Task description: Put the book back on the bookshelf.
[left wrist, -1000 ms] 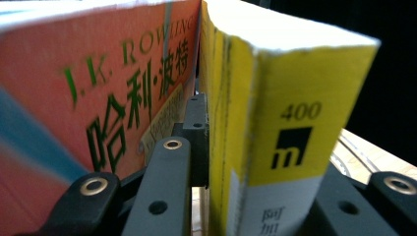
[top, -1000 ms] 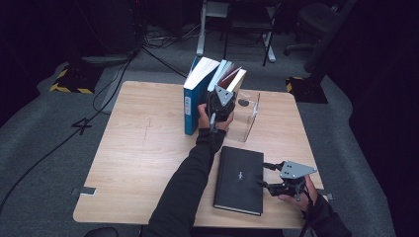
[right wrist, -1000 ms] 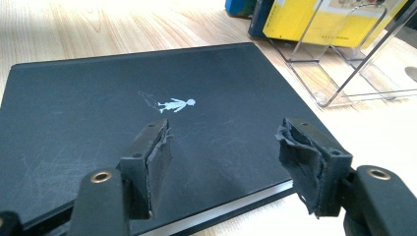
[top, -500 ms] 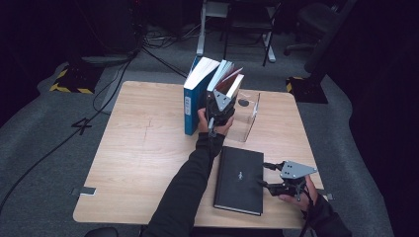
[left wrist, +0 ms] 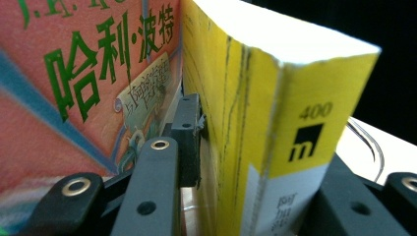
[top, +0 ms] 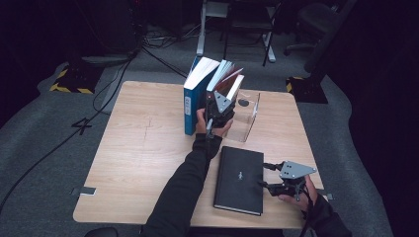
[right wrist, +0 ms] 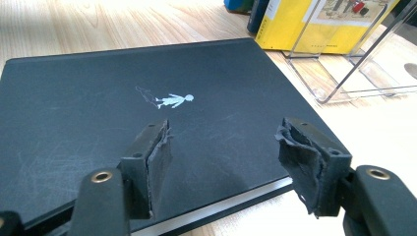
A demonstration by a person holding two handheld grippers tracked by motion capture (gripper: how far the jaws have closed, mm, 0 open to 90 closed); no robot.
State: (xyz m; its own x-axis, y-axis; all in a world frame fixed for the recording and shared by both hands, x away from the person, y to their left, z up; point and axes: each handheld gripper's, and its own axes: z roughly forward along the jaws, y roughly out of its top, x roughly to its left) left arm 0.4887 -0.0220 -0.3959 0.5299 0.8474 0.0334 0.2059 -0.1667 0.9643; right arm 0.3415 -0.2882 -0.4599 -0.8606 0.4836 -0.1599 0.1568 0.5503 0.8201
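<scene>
A row of books stands at the back middle of the table (top: 143, 148): a blue book (top: 195, 98), then a red one (left wrist: 74, 73) and a thick yellow one (left wrist: 255, 98), next to a clear stand (top: 247, 116). My left gripper (top: 217, 106) straddles the yellow book. One pad (left wrist: 189, 132) sits in the gap between the red and yellow covers. Its jaws have just been opening and no longer press the book. A black book (top: 239, 177) lies flat at the front. My right gripper (top: 264, 175) hovers open over its right edge (right wrist: 226, 137), with nothing in it.
The clear stand (right wrist: 344, 59) is just right of the leaning books. Bare wood spreads over the table's left half. Beyond the far edge are chairs (top: 247, 19), floor cables (top: 148, 47) and yellow-black markers (top: 69, 81).
</scene>
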